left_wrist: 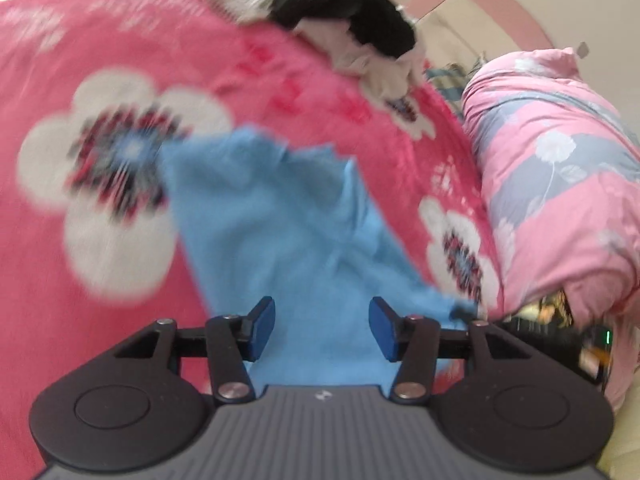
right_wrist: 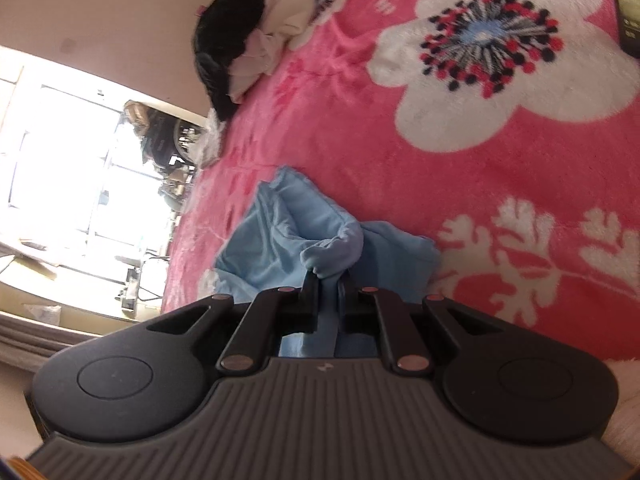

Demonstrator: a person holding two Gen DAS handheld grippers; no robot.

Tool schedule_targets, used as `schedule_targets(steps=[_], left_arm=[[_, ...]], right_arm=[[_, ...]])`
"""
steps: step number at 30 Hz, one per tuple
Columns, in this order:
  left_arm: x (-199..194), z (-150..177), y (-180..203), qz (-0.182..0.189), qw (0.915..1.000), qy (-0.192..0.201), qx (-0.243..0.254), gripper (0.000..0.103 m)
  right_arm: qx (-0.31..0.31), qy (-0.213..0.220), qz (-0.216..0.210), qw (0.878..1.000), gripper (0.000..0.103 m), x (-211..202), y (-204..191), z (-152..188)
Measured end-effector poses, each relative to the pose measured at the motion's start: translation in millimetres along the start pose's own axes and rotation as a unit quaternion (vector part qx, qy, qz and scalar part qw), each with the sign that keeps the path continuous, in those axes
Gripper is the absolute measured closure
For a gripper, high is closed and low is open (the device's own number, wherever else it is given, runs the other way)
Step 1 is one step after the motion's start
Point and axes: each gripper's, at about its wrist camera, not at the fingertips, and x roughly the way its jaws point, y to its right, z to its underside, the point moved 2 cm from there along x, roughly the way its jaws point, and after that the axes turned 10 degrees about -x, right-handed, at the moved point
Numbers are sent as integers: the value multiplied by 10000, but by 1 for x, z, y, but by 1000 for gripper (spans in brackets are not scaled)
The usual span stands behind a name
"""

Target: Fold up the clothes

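Blue garment [right_wrist: 304, 236] pinched in right gripper [right_wrist: 329, 280] — left gripper [left_wrist: 322, 320] spread wide, holding nothing

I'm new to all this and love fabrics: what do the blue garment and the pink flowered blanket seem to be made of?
Blue garment: looks like soft, matte fleece or brushed knit; it bunches in thick, rounded folds where the right gripper pinches it. The exact fabric is unclear.
Blanket: looks like plush fleece; a short fuzzy pile shows on the flower print, with a slight sheen.
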Motion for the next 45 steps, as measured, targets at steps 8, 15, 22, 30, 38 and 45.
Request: schedule_targets(steps=[8, 15, 22, 30, 38, 45], left_arm=[[4, 56, -30, 54, 9998, -115, -168, 51], [12, 68, -45, 179, 9992, -137, -342, 51], [23, 69, -53, 322, 9984, -192, -424, 51], [37, 63, -63, 729, 9948, -228, -680, 62], [57, 57, -64, 881, 9929, -207, -772, 90], [42, 55, -70, 1138, 9872, -1, -1118, 97]], right_arm=[[23, -595, 593, 9965, 92, 13, 7, -10], [92, -933, 878, 9917, 83, 17, 24, -27], [157, -1035, 986, 9896, 53, 12, 41, -45], [-718, -1812, 313, 9803, 28, 49, 28, -53], [-1569, -2473, -290, 9557, 29, 78, 8, -46], [-1623, -2715, -291, 9482, 88, 80, -4, -41]])
